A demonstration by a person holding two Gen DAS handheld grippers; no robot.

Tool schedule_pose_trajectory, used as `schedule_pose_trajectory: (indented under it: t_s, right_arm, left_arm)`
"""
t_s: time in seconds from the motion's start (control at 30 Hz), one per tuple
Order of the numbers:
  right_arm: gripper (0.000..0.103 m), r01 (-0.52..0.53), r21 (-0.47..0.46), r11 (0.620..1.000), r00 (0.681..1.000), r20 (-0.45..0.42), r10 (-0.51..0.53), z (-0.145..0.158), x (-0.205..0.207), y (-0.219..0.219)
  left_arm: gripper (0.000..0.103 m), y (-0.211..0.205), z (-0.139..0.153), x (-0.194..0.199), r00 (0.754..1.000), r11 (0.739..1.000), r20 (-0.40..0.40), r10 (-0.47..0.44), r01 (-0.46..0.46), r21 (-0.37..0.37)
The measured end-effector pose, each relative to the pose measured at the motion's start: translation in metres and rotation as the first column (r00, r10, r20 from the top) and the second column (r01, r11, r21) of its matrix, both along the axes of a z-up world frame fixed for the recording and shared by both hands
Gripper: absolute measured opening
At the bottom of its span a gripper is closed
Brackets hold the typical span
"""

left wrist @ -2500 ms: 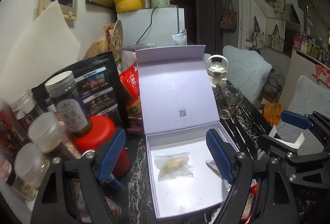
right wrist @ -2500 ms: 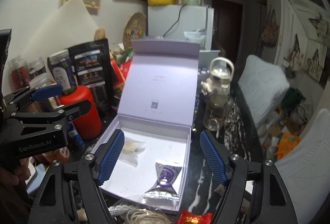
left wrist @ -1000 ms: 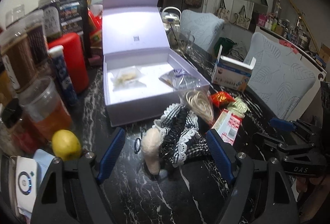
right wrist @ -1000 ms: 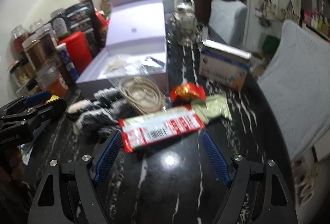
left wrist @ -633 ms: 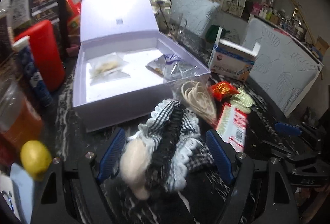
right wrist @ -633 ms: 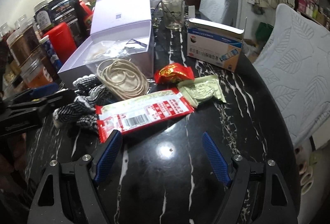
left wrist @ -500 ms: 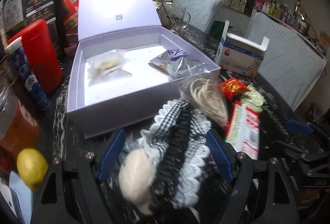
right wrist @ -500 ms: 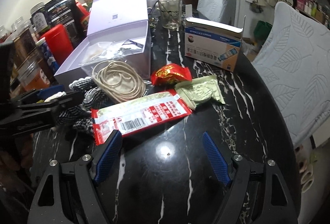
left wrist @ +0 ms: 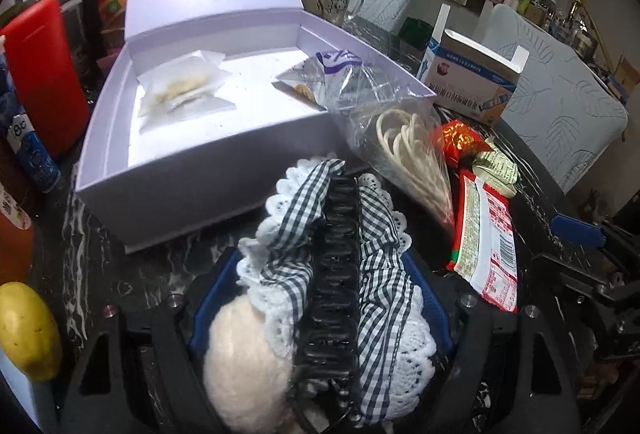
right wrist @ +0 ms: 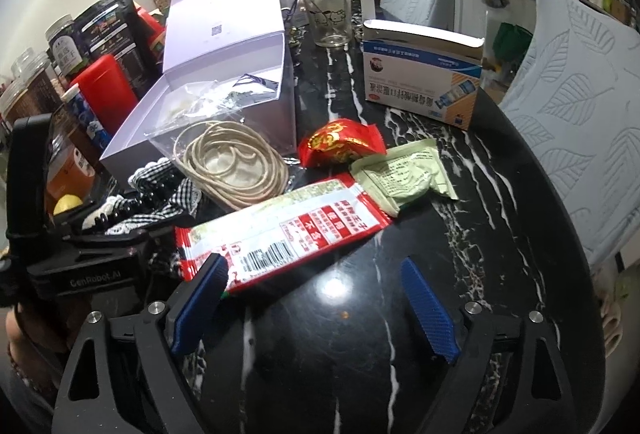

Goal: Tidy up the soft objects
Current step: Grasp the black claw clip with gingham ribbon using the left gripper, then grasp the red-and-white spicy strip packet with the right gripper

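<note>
The left gripper (left wrist: 320, 308) straddles a gingham hair clip (left wrist: 336, 266) trimmed with white lace and a cream pompom; its jaws have just been closing around the clip, and the blue pads sit at the fabric on both sides, though whether they press it cannot be told. The clip lies on the black marble table (right wrist: 480, 194), just in front of the open lilac box (left wrist: 192, 170), whose lid stands upright behind. Inside the box lie a clear sachet (left wrist: 184, 86) toward the left and a purple-printed packet (left wrist: 320, 74) at the right wall. A clear bag of coiled cream cord (right wrist: 232, 162) leans against the box's near right corner, touching the clip. The right gripper (right wrist: 312, 308) hangs over bare tabletop; its jaws have just been opening and hold nothing, the left pad overlapping the near end of a long red-and-white wrapper (right wrist: 288, 230). Beyond the wrapper lie a red sweet packet (right wrist: 340, 146) and a pale green sachet (right wrist: 404, 174), with a blue-and-white carton (right wrist: 420, 74) farther back. A red canister (left wrist: 44, 74) stands left of the box and a lemon (left wrist: 26, 330) near the table edge.
</note>
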State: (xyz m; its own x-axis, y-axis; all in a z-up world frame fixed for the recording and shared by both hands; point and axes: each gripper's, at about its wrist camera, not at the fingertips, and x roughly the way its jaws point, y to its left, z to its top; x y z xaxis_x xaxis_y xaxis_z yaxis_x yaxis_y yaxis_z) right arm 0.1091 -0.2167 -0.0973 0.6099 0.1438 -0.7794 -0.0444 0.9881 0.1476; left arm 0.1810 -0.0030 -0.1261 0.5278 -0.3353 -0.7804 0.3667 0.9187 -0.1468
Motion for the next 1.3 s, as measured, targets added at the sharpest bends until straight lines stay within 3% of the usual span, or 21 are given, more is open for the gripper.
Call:
schedule_pose_trajectory:
  t_s: [0.03,0.17,0.53,0.7,1.03,1.1,1.23,1.3]
  right_arm:
    - [0.094,0.002,0.001,1.000,1.000,-0.001,-0.002,0.000,0.002,0.001]
    - [0.102,0.018,0.006,1.000,1.000,-0.006,-0.017,-0.001,0.009,0.005]
    - [0.103,0.140,0.100,0.985,0.987,-0.090,-0.131,-0.021,0.038,-0.003]
    - [0.103,0.193,0.089,0.977,0.979,-0.088,-0.185,-0.020,0.052,0.002]
    - [0.103,0.114,-0.015,0.993,0.990,-0.077,-0.115,-0.027,0.053,0.019]
    - [0.096,0.111,-0.062,0.992,0.990,-0.079,-0.116,-0.027,0.051,0.021]
    - [0.068,0.085,-0.174,0.981,0.992,-0.074,-0.099,-0.027,0.047,0.027]
    - [0.057,0.038,-0.173,0.984,0.996,-0.068,-0.051,-0.025,0.040,0.025]
  left_arm:
    - [0.066,0.000,0.001,-0.002,1.000,1.000,0.015,0.001,-0.001,0.011]
    - [0.051,0.005,0.007,-0.012,0.998,1.000,0.057,-0.003,0.002,0.018]
    - [0.049,0.037,0.016,-0.023,0.986,0.994,0.129,0.105,-0.108,0.018]
    - [0.049,0.040,0.015,-0.022,0.985,0.993,0.126,0.115,-0.118,0.013]
    - [0.049,0.035,0.010,-0.021,0.988,0.993,0.112,0.105,-0.110,0.038]
    - [0.049,0.034,0.010,-0.022,0.988,0.993,0.116,0.104,-0.110,0.044]
    - [0.049,0.034,0.009,-0.021,0.988,0.993,0.118,0.104,-0.110,0.046]
    - [0.049,0.034,0.009,-0.022,0.987,0.993,0.120,0.104,-0.110,0.049]
